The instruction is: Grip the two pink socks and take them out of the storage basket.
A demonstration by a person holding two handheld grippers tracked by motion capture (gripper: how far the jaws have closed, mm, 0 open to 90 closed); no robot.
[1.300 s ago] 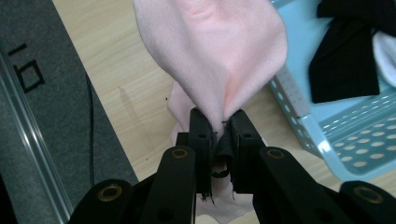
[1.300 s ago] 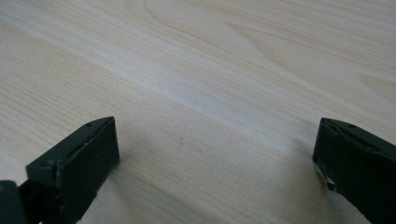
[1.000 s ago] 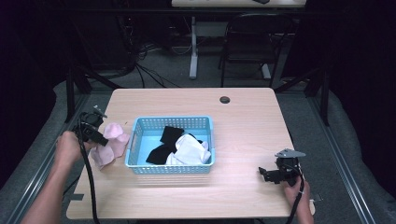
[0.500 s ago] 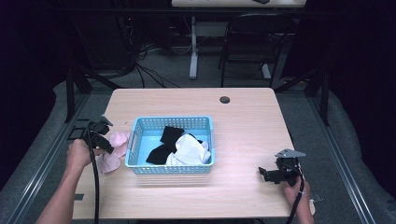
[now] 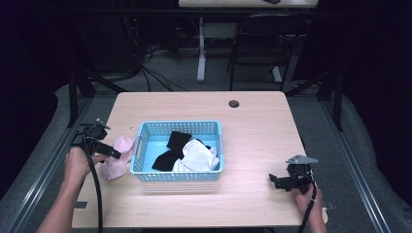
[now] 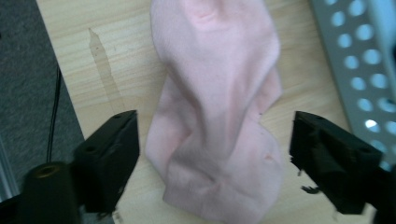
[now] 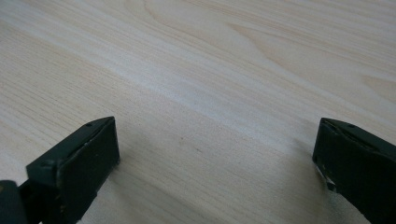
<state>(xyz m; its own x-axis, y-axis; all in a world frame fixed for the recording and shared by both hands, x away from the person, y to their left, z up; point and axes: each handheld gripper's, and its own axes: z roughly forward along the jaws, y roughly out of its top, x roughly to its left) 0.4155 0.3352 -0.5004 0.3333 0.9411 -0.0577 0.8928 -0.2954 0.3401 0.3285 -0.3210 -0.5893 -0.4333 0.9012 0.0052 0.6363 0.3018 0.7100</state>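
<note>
Lying flat on the light wooden tabletop (image 5: 252, 121), a soft pale pink sock (image 6: 217, 107) sits directly beneath the left tool (image 6: 215, 154), crumpled into a loose fold with its wider end nearest that tool. The left tool's two black jaws have just been opening; they now stand spread on either side of the sock, each clear of the fabric, so the sock lies between them without being pinched. In the high view the pink sock (image 5: 118, 158) rests near the tabletop's left edge, just past the tip of the left tool (image 5: 104, 149), which the person's left hand (image 5: 77, 162) grips from behind, a black cable trailing back along the forearm.

Just beyond the sock, on the side away from the left hand, stands a light blue perforated plastic basket (image 5: 145, 141); its holed wall also shows at the right edge of the left gripper view. Inside the basket lie a black cloth item (image 5: 177, 141) and a white cloth item (image 5: 199, 158), heaped against each other.

Well apart from the basket, near the tabletop's front right corner, the right tool (image 5: 273, 180) is held low in the person's right hand (image 5: 311, 199). Its jaws are spread wide over bare wood, nothing between them
</note>
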